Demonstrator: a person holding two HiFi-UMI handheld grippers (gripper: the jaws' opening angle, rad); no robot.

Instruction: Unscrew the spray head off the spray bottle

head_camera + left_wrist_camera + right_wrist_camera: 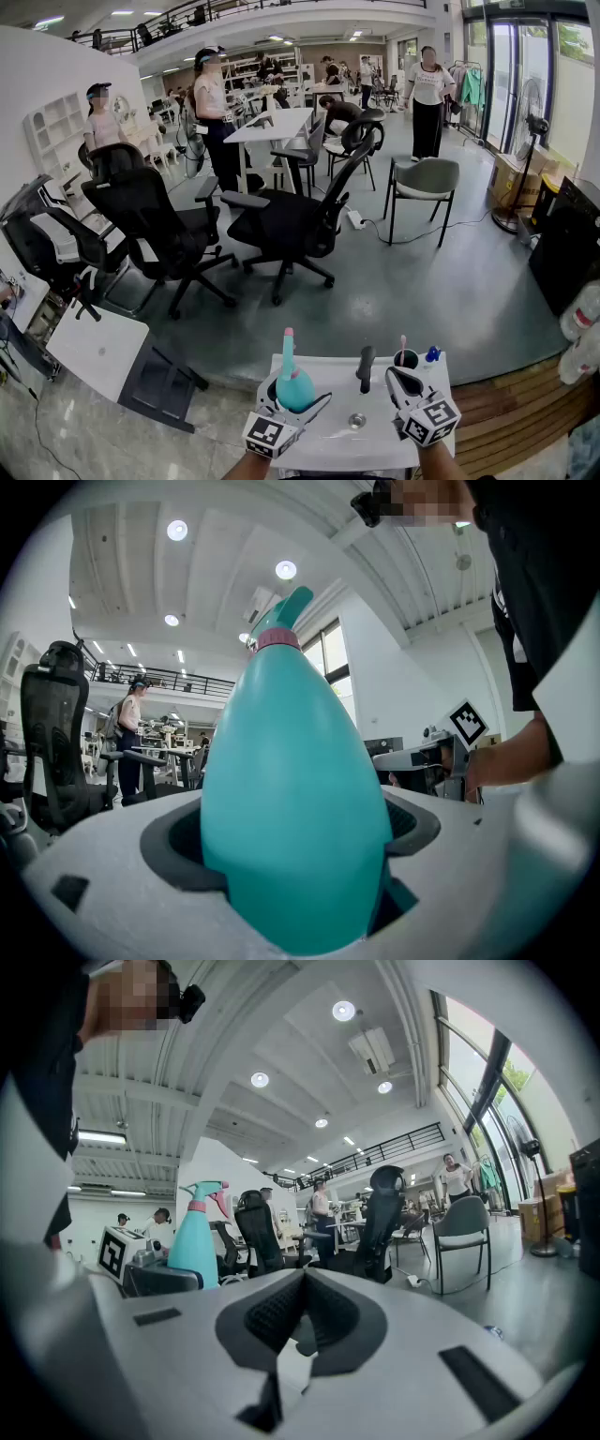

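Spray bottle (295, 384) stands upright in my left gripper (296, 399), at the 7 o'clock corner of the small white table (375, 441) in the head view. The left gripper view shows both dark pads pressed against the teal belly, one on each side. The jaws are spread about as wide as the body, so I read that as a firm hold low on the bottle. Its long axis runs straight up toward 12 o'clock and ends in the pink collar and the spray head (288, 341), well above the pads.

My right gripper (398, 378) sits at about 3 o'clock from the bottle and apart from it. Its jaws are pressed fully together with nothing between them.

In the right gripper view the bottle stands off at 9 o'clock, with the head a little higher, toward 10. The coming move turns on that offset. The left is busy as the anchor, so the right is the free hand. I judge it has to open, swing across toward 9 o'clock and rise to collar height. It should close on the head, above the teal body, and square to the upright axis, or the twist will tip the bottle instead of turning the thread.
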